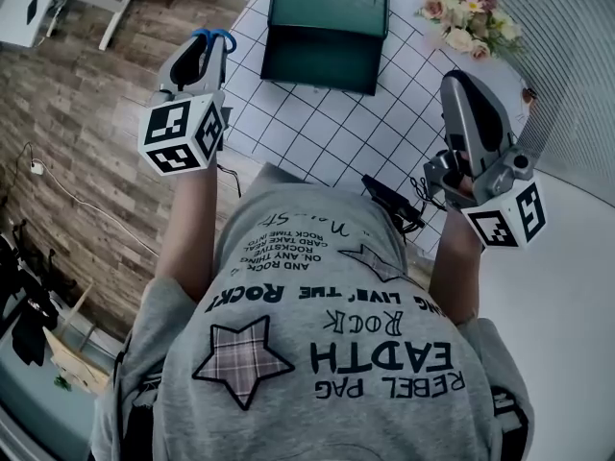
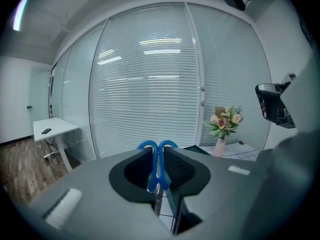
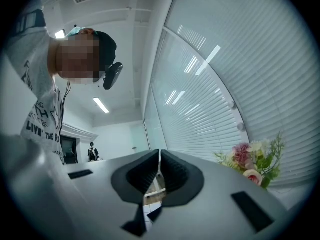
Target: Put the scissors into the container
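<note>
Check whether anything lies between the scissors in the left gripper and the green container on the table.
Nothing visible does. The left gripper holds the scissors by their blue handles, off to the left of the container; only bare grid tablecloth shows between them. The flowers stand beyond its right side.

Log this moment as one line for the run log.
left gripper: shut on scissors | right gripper: shut, empty | container: on table, scissors not yet inside
</note>
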The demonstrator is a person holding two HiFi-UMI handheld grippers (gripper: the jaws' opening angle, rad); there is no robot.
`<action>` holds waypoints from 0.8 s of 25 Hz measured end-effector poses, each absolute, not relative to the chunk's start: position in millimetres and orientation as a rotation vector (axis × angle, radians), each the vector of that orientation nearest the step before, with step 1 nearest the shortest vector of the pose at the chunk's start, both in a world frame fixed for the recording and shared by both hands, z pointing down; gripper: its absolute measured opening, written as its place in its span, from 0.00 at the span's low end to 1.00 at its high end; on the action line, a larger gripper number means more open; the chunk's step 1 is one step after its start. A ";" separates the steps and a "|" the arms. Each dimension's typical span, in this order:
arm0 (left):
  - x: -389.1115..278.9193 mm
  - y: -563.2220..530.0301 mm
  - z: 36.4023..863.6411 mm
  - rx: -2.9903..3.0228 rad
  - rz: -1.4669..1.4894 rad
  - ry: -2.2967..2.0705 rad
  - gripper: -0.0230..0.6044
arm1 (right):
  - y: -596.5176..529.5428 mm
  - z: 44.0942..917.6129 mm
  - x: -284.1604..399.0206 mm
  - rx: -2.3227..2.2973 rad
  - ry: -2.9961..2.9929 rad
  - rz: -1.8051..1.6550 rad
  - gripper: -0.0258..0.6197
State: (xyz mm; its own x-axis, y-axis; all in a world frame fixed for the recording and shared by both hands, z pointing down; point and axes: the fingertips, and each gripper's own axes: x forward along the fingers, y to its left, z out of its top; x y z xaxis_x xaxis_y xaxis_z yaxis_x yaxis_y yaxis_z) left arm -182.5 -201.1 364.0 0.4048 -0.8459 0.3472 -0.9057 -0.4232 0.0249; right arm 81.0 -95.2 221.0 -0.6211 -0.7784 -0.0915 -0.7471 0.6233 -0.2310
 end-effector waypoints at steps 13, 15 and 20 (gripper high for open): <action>-177.6 -199.1 346.0 2.500 0.403 -1.545 0.16 | -91.0 218.8 81.2 -1.269 2.657 -0.243 0.07; -176.0 -198.4 346.5 2.504 0.407 -1.539 0.16 | -90.6 219.3 81.5 -1.270 2.656 -0.244 0.07; -166.7 -199.4 345.8 2.535 0.407 -1.504 0.16 | -89.8 219.4 83.4 -1.282 2.649 -0.245 0.07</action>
